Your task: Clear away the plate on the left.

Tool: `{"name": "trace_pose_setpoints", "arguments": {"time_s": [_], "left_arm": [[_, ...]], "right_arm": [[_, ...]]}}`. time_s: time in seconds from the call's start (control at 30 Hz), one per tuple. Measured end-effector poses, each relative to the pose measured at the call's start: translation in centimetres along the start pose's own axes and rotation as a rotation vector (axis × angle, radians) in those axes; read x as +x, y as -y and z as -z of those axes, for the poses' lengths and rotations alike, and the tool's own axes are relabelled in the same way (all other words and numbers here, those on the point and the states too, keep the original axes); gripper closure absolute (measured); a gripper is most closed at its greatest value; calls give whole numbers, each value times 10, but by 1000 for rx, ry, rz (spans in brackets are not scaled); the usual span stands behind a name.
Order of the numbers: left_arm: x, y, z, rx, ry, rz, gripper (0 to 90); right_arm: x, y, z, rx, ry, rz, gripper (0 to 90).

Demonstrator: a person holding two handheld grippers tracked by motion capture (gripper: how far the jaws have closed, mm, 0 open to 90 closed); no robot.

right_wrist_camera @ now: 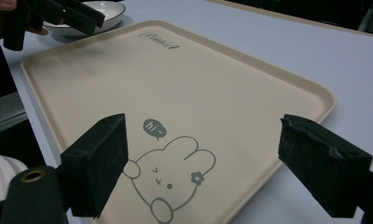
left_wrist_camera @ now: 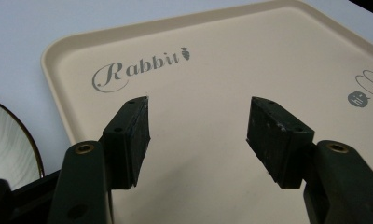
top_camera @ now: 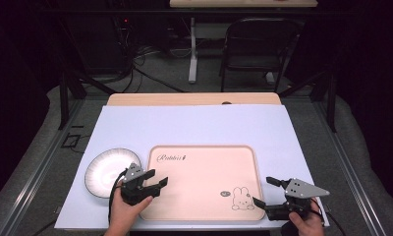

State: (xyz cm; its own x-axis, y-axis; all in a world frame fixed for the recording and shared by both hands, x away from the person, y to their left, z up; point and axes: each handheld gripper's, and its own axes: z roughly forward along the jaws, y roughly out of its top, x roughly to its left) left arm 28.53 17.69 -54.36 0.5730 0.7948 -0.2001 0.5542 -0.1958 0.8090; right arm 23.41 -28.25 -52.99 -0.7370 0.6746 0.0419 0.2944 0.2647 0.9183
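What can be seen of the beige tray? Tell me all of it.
The beige rectangular tray looks like smooth plastic, with rounded corners and a low raised rim. Grey print marks it: the word "Rabbit" near one corner, and a rabbit drawing with a "hi" bubble at the opposite one. It lies flat and empty on the pale sheet covering the table, beside the white ribbed plate. Neither gripper visibly touches it.

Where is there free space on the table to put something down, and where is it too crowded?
The tray is bare across its middle, between the Rabbit lettering and the bunny print. The white sheet behind the tray is bare too, as is the strip at its right. It is crowded at the front left, where the left hand-held gripper stands open beside the plate.
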Motion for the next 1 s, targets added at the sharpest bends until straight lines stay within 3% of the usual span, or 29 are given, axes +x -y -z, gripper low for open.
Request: {"name": "trace_pose_setpoints", "arguments": {"time_s": [0.67, 1.0], "left_arm": [[3, 1, -1, 37, 8, 44, 381], [4, -1, 8, 25, 3, 60, 378]], "right_arm": [[0, 0, -1, 4, -4, -5, 152], [0, 0, -1, 1, -4, 0, 152]]}}
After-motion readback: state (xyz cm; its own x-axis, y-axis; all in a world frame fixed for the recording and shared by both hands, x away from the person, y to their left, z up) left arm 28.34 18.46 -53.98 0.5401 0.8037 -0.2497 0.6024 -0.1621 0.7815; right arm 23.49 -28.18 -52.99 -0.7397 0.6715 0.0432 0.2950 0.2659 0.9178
